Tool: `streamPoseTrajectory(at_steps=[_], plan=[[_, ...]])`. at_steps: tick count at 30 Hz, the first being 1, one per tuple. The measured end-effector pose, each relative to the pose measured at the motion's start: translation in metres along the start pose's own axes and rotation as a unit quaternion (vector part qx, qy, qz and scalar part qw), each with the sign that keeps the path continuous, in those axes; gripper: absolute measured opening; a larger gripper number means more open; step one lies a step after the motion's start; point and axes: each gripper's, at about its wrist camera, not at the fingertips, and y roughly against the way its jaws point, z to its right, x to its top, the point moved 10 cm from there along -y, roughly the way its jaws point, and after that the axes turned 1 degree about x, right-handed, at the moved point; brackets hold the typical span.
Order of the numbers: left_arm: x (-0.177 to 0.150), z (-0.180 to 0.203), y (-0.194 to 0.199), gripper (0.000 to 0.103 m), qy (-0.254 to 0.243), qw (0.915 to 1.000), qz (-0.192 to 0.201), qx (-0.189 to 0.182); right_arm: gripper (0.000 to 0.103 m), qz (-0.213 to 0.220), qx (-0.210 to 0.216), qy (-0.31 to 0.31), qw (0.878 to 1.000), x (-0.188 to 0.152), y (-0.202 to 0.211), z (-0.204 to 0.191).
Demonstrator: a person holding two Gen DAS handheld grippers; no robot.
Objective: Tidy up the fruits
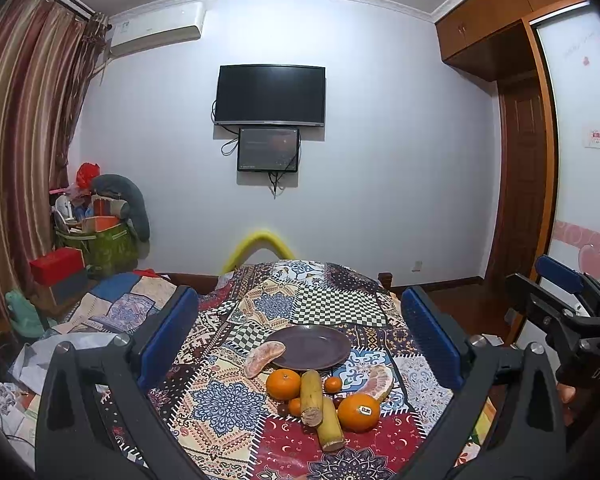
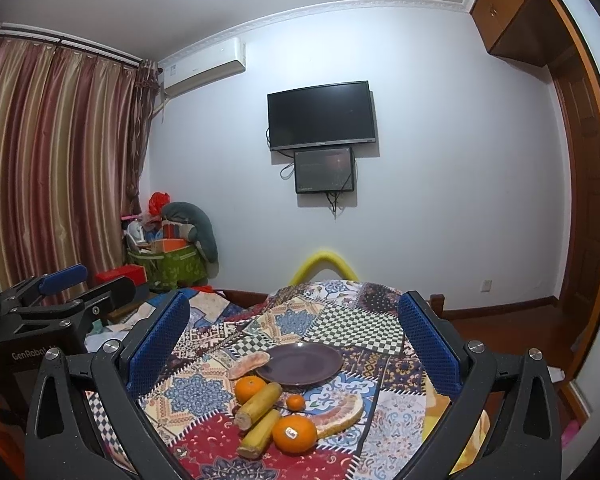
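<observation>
Patchwork-covered desk point(image 1: 332, 304): empty plate point(image 1: 309, 347), loose oranges point(image 1: 358, 412), both tools point(image 1: 300, 336) point(image 2: 294, 344) gaping empty; round fruit may roll if nudged

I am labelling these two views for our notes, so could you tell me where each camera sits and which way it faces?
Left wrist: on the left gripper, facing forward over the patterned tablecloth to the TV wall; its own open fingers frame the plate, and the right gripper shows at the right edge.
Right wrist: on the right gripper, same heading from slightly further right; the left gripper shows at the left edge.
Shared: plate, stickered orange, sugarcane pieces, pomelo segments, wall TV.
</observation>
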Motion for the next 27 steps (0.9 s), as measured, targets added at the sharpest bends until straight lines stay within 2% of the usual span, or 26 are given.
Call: streamPoseTrajectory(at_steps=[27], plan=[[-0.0006, 0.0026, -0.0008, 0.103, -0.001, 1.0000, 0.000, -0.002, 0.103, 0.002, -0.002, -0.003, 1.000, -0.0016, -0.0022, 0.0014]])
